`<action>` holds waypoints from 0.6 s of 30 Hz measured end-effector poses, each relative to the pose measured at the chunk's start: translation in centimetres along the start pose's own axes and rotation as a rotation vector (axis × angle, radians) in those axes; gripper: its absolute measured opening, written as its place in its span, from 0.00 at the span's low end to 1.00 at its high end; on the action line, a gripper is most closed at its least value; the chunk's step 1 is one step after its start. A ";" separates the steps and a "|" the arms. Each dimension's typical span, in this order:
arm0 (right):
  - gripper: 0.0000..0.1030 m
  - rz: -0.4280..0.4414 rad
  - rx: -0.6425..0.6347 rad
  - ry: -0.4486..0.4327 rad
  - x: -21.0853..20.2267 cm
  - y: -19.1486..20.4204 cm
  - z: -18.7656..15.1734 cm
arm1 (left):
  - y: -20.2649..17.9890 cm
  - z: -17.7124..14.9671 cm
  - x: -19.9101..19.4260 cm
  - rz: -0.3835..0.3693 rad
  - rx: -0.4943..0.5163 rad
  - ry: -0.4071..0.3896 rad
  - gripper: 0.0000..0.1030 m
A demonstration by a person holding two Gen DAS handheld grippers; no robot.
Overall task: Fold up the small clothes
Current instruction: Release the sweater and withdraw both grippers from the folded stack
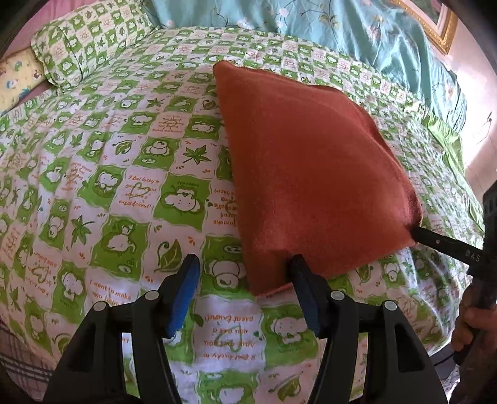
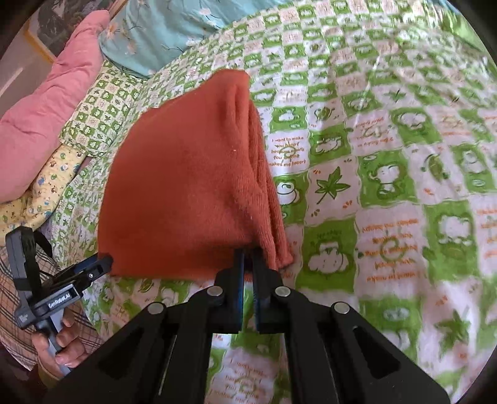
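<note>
A rust-orange folded cloth (image 1: 313, 174) hangs lifted above the green-and-white patterned bed sheet (image 1: 124, 174). My left gripper (image 1: 245, 267) is open; its right finger touches the cloth's near corner, its blue-padded left finger stands apart. My right gripper (image 2: 247, 251) is shut on the cloth's (image 2: 186, 186) near edge and holds it up. In the left wrist view the right gripper (image 1: 417, 233) enters from the right, pinching the cloth's right corner. In the right wrist view the left gripper (image 2: 102, 264) sits at the cloth's lower left corner.
A matching green pillow (image 1: 90, 37) and a yellow patterned pillow (image 1: 15, 77) lie at the bed's head, with a pink cushion (image 2: 46, 118). A teal floral quilt (image 1: 341, 28) runs along the far side. A framed picture (image 1: 435, 21) stands by the wall.
</note>
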State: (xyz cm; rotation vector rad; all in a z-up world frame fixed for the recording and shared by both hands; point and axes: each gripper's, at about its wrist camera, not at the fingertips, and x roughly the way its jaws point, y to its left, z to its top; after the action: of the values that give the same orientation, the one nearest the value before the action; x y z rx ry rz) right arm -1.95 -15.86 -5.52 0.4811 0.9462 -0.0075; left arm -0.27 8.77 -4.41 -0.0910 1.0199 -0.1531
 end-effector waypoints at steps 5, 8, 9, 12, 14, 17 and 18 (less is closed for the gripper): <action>0.50 -0.019 -0.044 -0.085 -3.3 1.3 -1.2 | -0.1 -0.8 -1.6 0.009 0.012 -0.017 0.60; 0.50 -0.032 -0.088 -0.127 -4.8 2.3 -2.0 | 0.0 -1.6 -2.6 0.037 0.014 -0.037 0.62; 0.50 -0.038 -0.101 -0.135 -5.2 2.7 -2.4 | 0.1 -1.9 -3.0 0.047 0.014 -0.046 0.62; 0.50 -0.050 -0.137 -0.145 -5.7 3.6 -3.6 | 0.3 -2.7 -4.0 0.074 0.023 -0.071 0.64; 0.50 -0.052 -0.155 -0.149 -5.9 4.1 -4.5 | 0.4 -3.3 -4.7 0.089 0.034 -0.087 0.70; 0.56 -0.046 -0.170 -0.141 -5.9 4.6 -5.8 | 0.4 -4.1 -5.4 0.100 0.042 -0.099 0.72; 0.60 -0.047 -0.179 -0.138 -5.9 4.7 -6.2 | 0.3 -4.4 -5.6 0.102 0.046 -0.100 0.76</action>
State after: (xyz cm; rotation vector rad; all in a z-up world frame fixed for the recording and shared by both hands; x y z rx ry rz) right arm -9.25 -10.35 -2.08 0.2895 0.8136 0.0016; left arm -6.84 10.01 -2.01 -0.0047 0.9191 -0.0786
